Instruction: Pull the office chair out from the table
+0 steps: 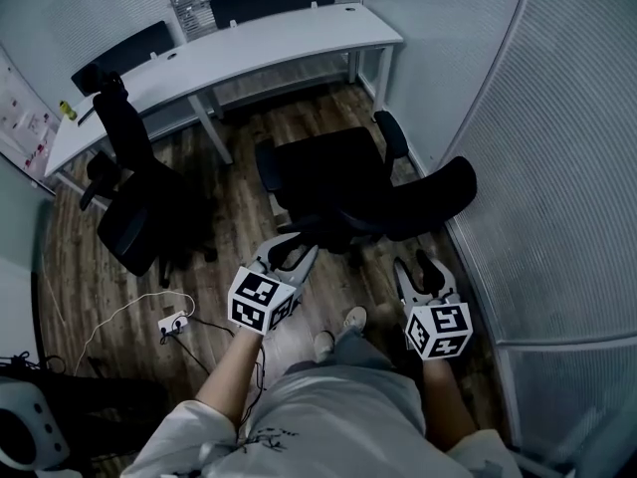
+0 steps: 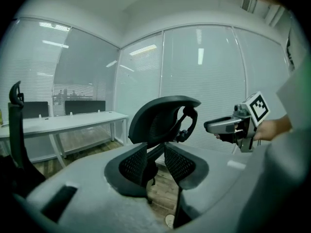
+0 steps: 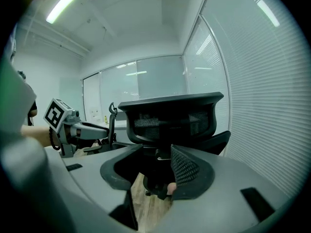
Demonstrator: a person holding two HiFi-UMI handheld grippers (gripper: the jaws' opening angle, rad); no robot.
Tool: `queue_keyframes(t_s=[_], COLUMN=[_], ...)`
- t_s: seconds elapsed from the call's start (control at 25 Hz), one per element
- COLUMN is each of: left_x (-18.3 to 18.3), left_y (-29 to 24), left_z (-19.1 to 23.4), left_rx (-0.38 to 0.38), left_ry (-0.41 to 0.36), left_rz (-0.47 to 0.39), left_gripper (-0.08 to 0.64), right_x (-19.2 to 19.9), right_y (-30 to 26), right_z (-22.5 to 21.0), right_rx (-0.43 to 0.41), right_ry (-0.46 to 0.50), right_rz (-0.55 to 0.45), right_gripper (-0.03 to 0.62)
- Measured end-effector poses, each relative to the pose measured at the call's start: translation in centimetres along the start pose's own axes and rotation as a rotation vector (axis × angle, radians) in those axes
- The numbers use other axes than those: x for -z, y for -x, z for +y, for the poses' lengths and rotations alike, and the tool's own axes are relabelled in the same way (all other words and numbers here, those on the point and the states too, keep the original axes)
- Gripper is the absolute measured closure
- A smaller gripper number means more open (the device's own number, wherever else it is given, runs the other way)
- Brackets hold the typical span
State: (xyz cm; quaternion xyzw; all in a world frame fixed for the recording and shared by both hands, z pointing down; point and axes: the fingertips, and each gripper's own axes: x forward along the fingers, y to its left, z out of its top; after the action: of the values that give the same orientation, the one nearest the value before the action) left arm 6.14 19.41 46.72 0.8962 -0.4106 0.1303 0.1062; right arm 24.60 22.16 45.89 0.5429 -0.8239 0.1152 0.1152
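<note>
The black office chair point(image 1: 333, 177) stands out on the wood floor, apart from the white table point(image 1: 229, 53), with its mesh backrest point(image 1: 430, 199) turned toward me. My left gripper point(image 1: 291, 252) is at the chair's near left side, jaws apart. In the left gripper view the backrest point(image 2: 163, 118) rises just beyond the left gripper point(image 2: 155, 161), with a dark chair part showing in the gap. My right gripper point(image 1: 426, 267) sits just below the backrest, jaws apart. In the right gripper view the backrest point(image 3: 170, 116) fills the space ahead of the right gripper point(image 3: 155, 171).
A second black chair point(image 1: 139, 202) stands to the left by the table's end. A white power strip point(image 1: 174, 322) and cables lie on the floor at the left. A frosted glass wall point(image 1: 557, 167) runs close along the right. My feet point(image 1: 338, 332) are behind the chair.
</note>
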Motion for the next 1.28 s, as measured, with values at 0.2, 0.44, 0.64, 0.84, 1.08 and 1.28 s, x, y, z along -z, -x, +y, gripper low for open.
queue_keyframes(t_s=[0.2, 0.44, 0.64, 0.84, 1.08, 1.28], left_x=[0.5, 0.9, 0.0, 0.3, 0.7, 0.1], left_y=[1.1, 0.5, -0.1, -1.2, -1.2, -0.8], left_z=[-1.0, -3.5, -5.4, -7.4, -8.0, -7.9], left_rx=[-0.06, -0.084, -0.11, -0.15, -0.179, -0.189], left_ry=[0.035, 0.083, 0.109, 0.142, 0.158, 0.143], left_rz=[-0.03, -0.023, -0.029, -0.025, -0.015, -0.013], left_gripper=[0.482, 0.531, 0.548, 0.549, 0.549, 0.549], right_x=[0.6, 0.2, -0.1, 0.2, 0.2, 0.2], right_y=[0.6, 0.9, 1.3, 1.8, 1.7, 1.5], right_z=[0.3, 0.5, 0.7, 0.4, -0.1, -0.4], right_rx=[0.03, -0.025, -0.099, -0.178, -0.224, -0.246], right_ry=[0.025, 0.046, 0.055, 0.052, 0.038, 0.001], right_rz=[0.006, -0.001, 0.021, 0.034, 0.034, 0.035], right_gripper=[0.511, 0.575, 0.583, 0.584, 0.584, 0.584])
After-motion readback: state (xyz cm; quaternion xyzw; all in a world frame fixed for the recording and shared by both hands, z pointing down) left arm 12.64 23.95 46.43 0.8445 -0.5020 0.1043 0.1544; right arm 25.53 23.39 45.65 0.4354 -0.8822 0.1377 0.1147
